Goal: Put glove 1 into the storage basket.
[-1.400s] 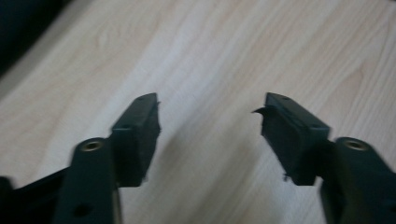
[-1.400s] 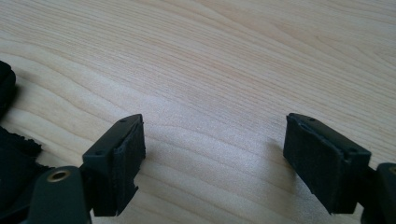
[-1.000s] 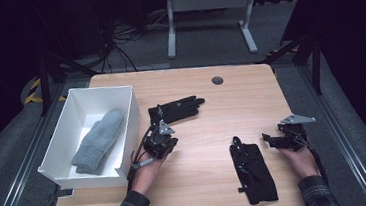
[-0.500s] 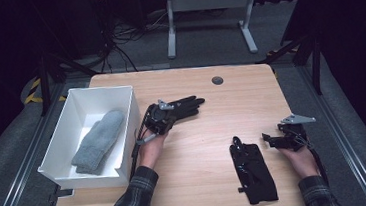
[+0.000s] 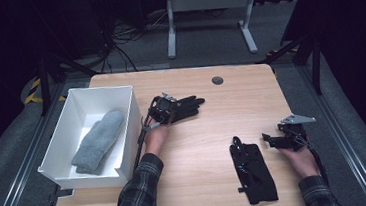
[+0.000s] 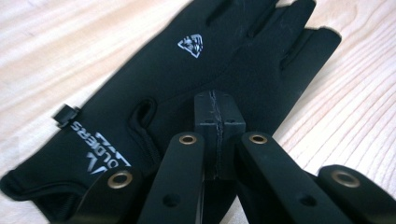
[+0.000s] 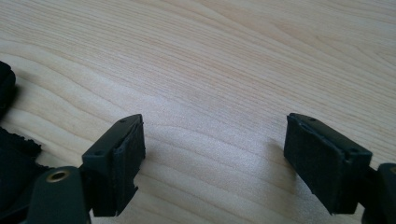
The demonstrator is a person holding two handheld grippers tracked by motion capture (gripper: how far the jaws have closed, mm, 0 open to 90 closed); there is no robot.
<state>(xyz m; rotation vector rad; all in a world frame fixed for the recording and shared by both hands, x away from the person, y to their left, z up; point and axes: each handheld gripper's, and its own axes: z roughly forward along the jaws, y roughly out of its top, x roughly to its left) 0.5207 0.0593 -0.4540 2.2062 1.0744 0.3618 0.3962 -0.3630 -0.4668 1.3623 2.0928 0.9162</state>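
Nearest the person, at the counter's (image 5: 198, 182) front edge, a black glove (image 5: 253, 169) lies flat, its length running away from that edge. Just right of it the right tongs (image 5: 267, 139) rest in the person's right hand (image 5: 301, 160), jaws spread wide with nothing between them; the right gripper view shows bare wood between the two pads (image 7: 119, 163) and the dark edge of that glove at the far left.

Farther in, toward the middle of the counter, the left hand (image 5: 156, 138) holds the left tongs (image 5: 172, 115) over a second black glove (image 5: 187, 106), whose fingers point to the right. In the left gripper view the jaws stand pressed together, pad against pad, with no cloth between them, and their tip (image 6: 218, 109) sits over the palm of this glove, between the white lettering at the cuff and the small white emblem higher up; whether the tip touches the cloth cannot be told.

To the left, a white bin (image 5: 120, 96) holds a grey mitten (image 5: 99, 140) lying slantwise on its floor.

Beyond, a round dark grommet (image 5: 217, 80) sits near the counter's far edge
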